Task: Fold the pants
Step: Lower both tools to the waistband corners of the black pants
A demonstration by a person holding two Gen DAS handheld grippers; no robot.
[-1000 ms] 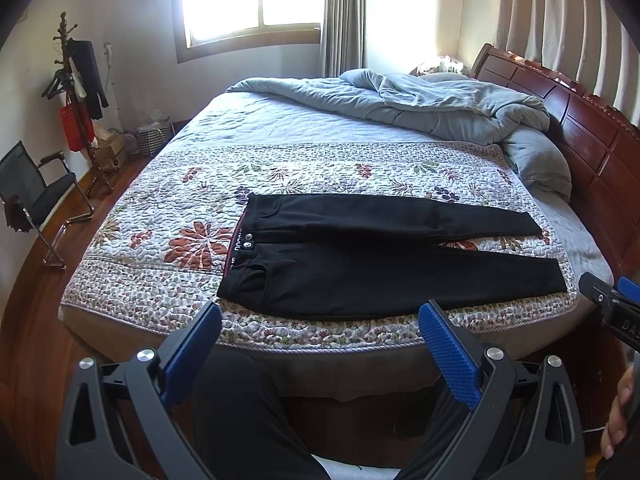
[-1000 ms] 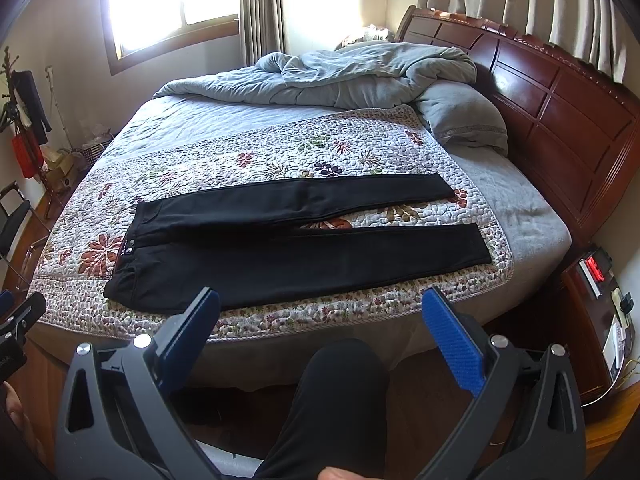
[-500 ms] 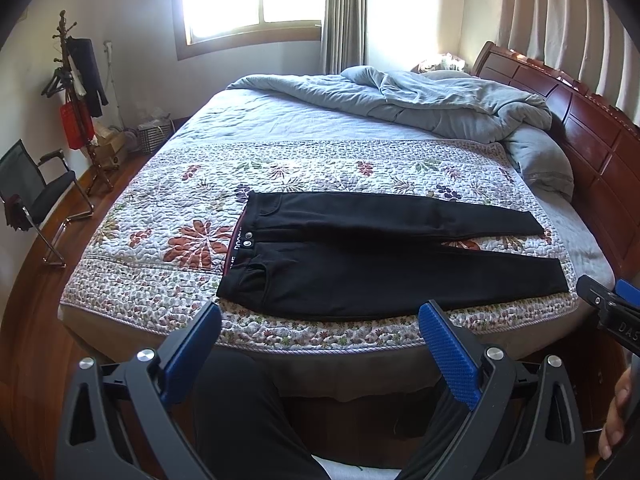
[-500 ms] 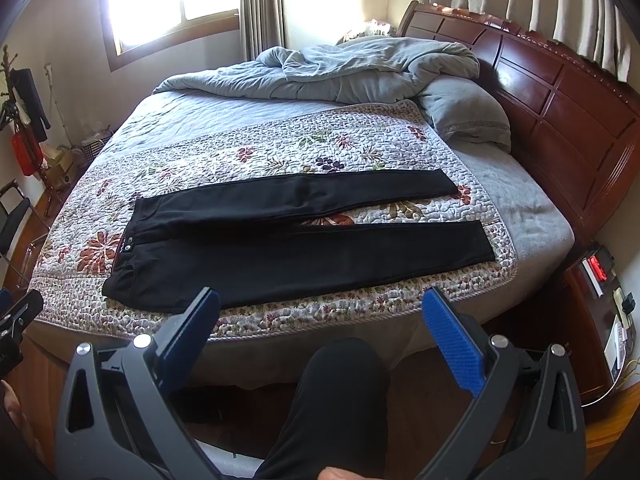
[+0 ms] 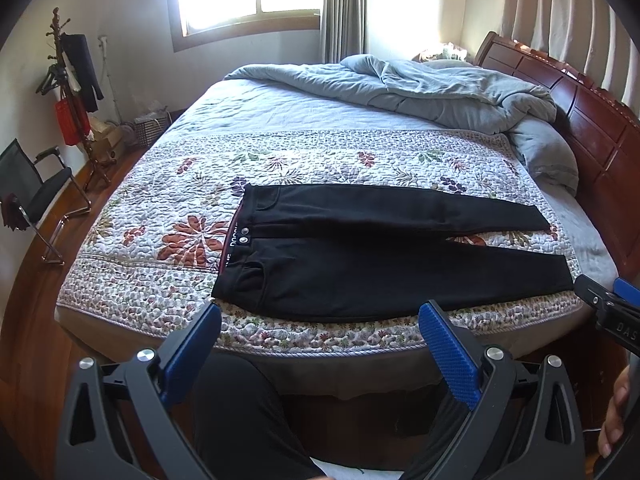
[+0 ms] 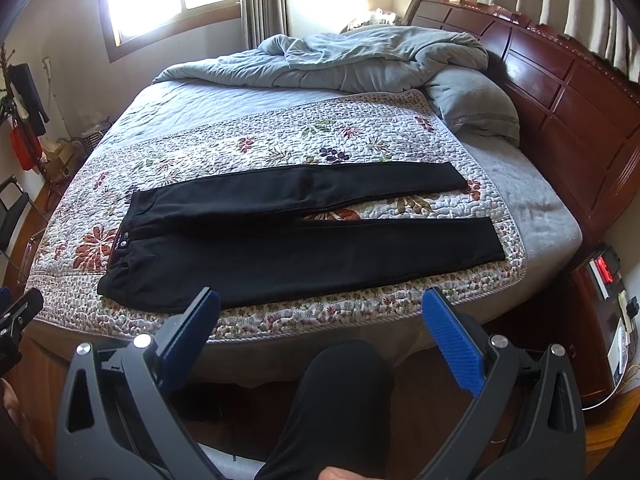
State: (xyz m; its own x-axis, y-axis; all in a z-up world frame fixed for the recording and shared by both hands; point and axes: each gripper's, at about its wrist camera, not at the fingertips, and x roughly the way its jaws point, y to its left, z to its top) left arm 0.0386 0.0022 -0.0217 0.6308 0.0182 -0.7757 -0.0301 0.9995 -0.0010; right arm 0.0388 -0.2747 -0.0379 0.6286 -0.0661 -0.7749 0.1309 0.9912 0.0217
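- Black pants [image 5: 384,256] are lying flat and unfolded on the floral quilt [image 5: 168,216] of the bed [image 6: 536,204], waistband toward the left, both legs stretching right toward the wooden headboard [image 6: 568,92].
- Legs are spreading slightly apart, with quilt showing between them near the cuffs.
- Left hand-held gripper [image 5: 320,344] is hovering off the near edge of the bed, jaws spread wide, gripping nothing.
- Right hand-held gripper [image 6: 320,328] is hanging likewise short of the bed, jaws wide apart and empty.
- Grey duvet [image 5: 420,88] is lying rumpled at the far side, beside a grey pillow [image 6: 472,104].
- Person's dark-clad knee [image 6: 344,380] is showing below the right hand-held gripper.
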